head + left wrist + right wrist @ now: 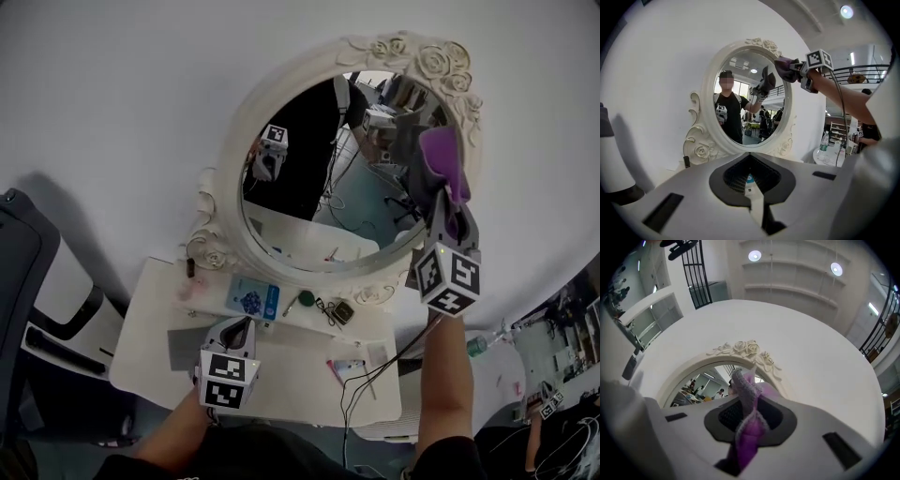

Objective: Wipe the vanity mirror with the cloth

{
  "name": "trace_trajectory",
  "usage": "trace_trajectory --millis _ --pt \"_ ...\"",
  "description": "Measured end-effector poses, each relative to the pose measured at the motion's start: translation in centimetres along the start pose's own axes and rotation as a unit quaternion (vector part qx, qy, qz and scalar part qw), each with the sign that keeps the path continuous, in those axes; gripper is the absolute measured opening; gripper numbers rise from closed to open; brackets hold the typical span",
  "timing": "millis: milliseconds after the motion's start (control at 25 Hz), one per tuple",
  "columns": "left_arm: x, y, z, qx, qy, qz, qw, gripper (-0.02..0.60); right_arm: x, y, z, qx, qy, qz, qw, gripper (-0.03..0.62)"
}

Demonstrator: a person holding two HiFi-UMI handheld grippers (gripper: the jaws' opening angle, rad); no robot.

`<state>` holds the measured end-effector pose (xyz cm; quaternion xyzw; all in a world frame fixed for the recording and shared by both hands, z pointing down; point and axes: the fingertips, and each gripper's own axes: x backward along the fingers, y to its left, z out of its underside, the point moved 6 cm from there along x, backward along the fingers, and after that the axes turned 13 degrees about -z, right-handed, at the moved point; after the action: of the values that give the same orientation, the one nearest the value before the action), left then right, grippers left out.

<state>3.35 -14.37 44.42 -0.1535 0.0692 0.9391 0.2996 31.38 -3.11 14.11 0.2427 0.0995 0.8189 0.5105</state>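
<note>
Knitted cloth, glossy mirror, matt carved frame

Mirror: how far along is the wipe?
Done: cloth picked up, clamped in the right gripper. In hand: cloth held at the mirror's upper right edge. To do: the glass; no wiped patch shows. Left gripper sits shut, low over the table.

The oval vanity mirror, white-framed with carved roses, stands upright at the far edge of the table, with the bunched purple cloth against its upper right edge.
</note>
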Motion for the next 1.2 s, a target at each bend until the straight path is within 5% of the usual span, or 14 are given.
trace_trajectory --millis 280,440,640,1200 --pt "-1.1 1.0 -0.2 0.022 0.012 -0.022 0.9994 -0.002 -4.8 -4.7 0.1 0.058 0.038 0.04 0.997 0.051" --pt "-1.9 -0.2 0.1 0.006 0.019 -0.024 0.9995 -0.002 -5.3 -7.1 4.6 0.02 0.116 0.058 0.991 0.051" --pt "-2.6 -1.4 0.2 -0.018 0.031 -0.025 0.999 -0.002 -3.9 -6.6 9.2 0.017 0.145 0.061 0.987 0.051" --pt "-2.6 -1.0 1.1 -0.033 0.055 -0.072 0.9954 -0.002 -1.3 -3.7 17.9 -0.022 0.128 0.076 0.989 0.049"
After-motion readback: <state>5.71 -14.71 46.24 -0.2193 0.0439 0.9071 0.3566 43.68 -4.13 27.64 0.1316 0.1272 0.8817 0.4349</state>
